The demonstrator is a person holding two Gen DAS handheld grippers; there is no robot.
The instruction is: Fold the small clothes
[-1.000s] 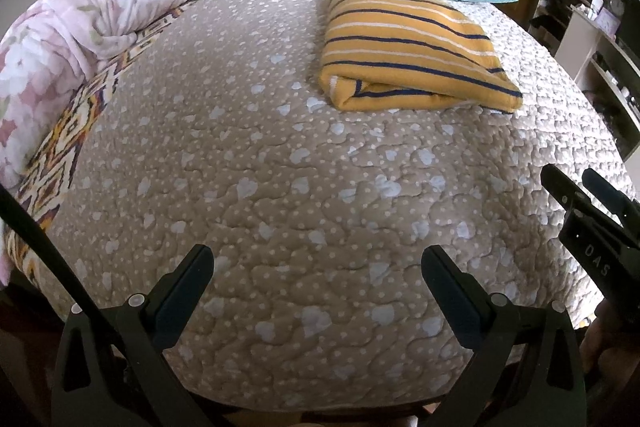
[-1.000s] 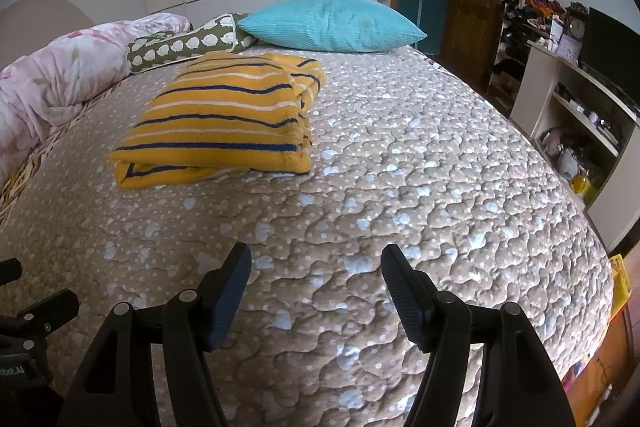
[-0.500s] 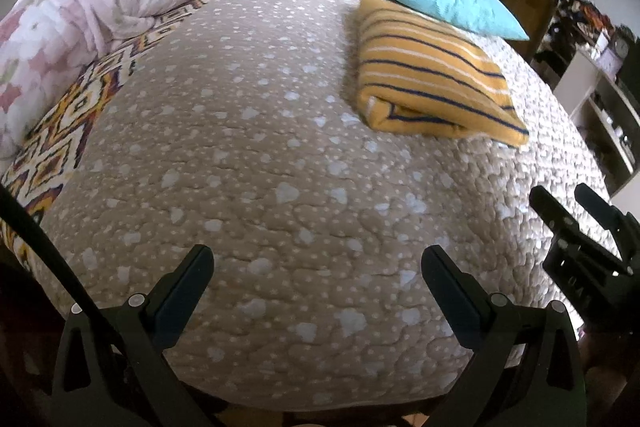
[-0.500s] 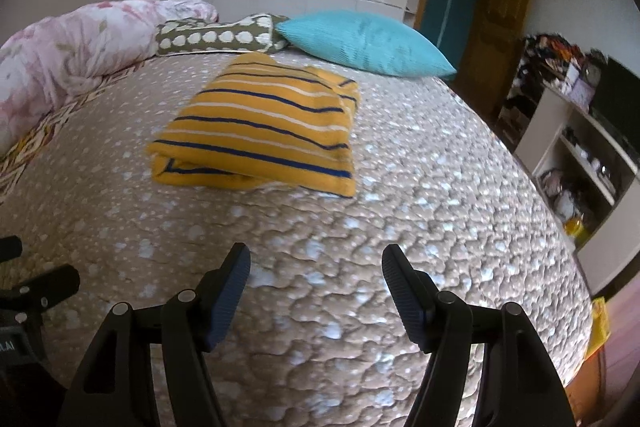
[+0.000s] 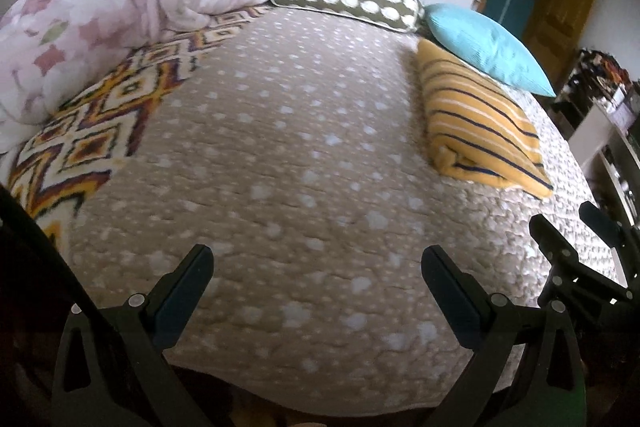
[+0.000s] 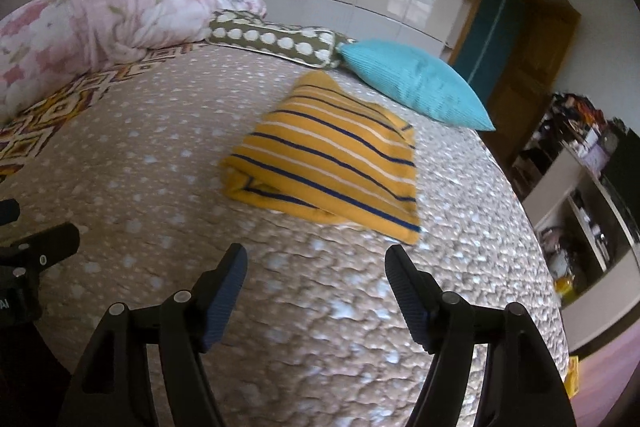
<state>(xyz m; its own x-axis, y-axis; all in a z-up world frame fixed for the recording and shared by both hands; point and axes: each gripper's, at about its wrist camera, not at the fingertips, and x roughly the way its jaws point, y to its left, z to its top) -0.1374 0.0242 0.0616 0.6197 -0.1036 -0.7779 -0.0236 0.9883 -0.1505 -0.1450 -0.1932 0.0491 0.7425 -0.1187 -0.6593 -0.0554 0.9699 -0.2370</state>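
A folded yellow garment with navy and white stripes (image 6: 332, 155) lies on the beige dotted bedspread (image 6: 160, 167), near the pillows. It also shows at the right of the left wrist view (image 5: 476, 123). My right gripper (image 6: 316, 279) is open and empty, hovering over the bed's near part, short of the garment. My left gripper (image 5: 316, 279) is open and empty over the bed's near edge, far left of the garment. The right gripper shows at the right edge of the left wrist view (image 5: 580, 227).
A pink floral duvet (image 5: 100, 11) and a patterned blanket (image 5: 100, 123) lie along the bed's left side. A dotted olive bolster (image 6: 276, 39) and a turquoise pillow (image 6: 416, 83) sit at the head. White shelves with clutter (image 6: 588, 211) stand to the right.
Both grippers have swung to the left and drawn back, so the garment has shifted right and farther in both views. Both stay open and empty.
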